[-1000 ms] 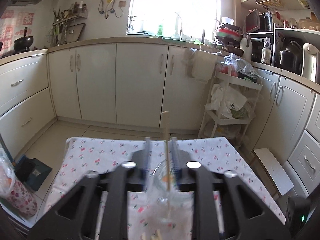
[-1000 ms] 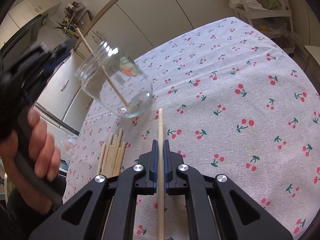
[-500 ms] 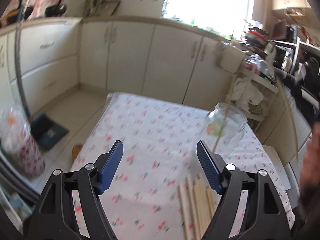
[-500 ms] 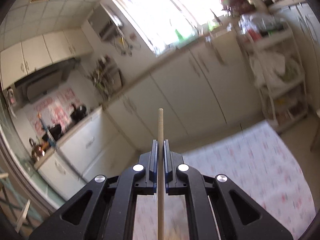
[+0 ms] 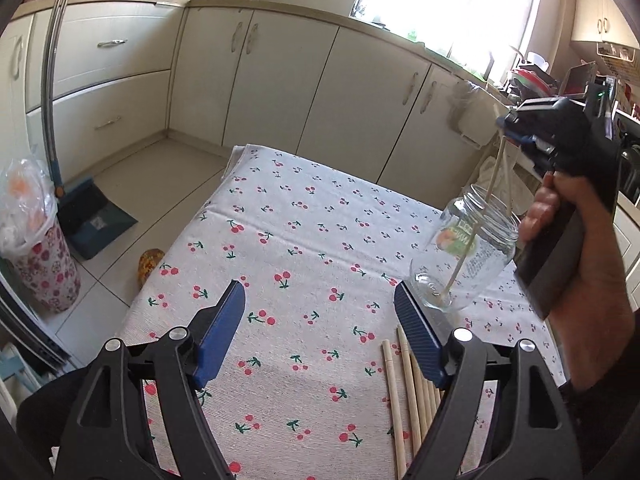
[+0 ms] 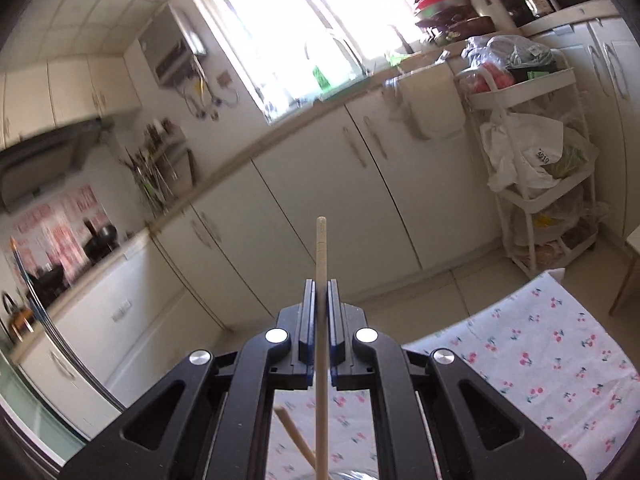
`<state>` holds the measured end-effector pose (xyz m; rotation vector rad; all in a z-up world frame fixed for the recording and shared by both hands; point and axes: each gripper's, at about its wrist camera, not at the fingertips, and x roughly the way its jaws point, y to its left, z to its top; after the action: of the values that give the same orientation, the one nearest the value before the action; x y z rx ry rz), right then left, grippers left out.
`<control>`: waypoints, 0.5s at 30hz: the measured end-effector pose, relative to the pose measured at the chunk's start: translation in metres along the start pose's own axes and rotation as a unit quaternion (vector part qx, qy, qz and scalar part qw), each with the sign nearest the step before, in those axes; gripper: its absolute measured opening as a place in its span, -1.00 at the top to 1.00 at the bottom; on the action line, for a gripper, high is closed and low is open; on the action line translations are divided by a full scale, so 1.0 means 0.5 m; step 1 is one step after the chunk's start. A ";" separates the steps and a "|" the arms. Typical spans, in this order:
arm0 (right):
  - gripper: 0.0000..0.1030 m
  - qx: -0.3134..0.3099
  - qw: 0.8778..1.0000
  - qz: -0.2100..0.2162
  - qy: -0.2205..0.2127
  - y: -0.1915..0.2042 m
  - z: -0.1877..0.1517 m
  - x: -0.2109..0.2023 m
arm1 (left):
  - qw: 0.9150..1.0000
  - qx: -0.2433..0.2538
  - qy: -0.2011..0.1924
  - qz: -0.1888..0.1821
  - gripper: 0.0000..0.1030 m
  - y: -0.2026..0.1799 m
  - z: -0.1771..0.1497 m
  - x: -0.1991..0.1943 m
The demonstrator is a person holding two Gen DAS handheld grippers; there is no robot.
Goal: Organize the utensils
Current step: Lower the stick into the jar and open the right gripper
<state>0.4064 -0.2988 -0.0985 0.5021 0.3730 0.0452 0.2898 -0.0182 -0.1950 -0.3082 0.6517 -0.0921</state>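
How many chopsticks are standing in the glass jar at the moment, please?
2. One chopstick leans in the glass jar, its tip at the base; a second chopstick passes through the mouth near the far rim. The right gripper clamps one, but I cannot tell which.

My left tool (image 5: 320, 332): black triangulated frame, blue ribbed pads, silver screws. Right tool (image 6: 319, 316) identical; dark sleeve (image 5: 600, 412).

I'm seeing daylight pouring through the window (image 6: 288, 36), blowing it out to white glare, while cabinets left of it are smearing with motion blur and straight lines are bowing toward dark fisheye corners.
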 end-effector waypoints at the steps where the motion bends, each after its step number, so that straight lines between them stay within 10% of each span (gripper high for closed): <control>1: 0.88 -0.010 1.000 -0.001 0.005 0.001 -0.010 0.001 | 1.000 -0.002 0.001 -0.001 -0.44 0.001 0.000 0.001; 15: 0.88 -0.112 0.993 0.021 0.031 0.047 -0.090 -0.117 | 1.000 -0.006 0.019 0.005 -0.54 -0.001 0.000 0.021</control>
<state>0.3369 -0.2651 -0.1039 0.2868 0.4118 0.1414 0.2982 -0.0204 -0.2011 -0.3157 0.6910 -0.0852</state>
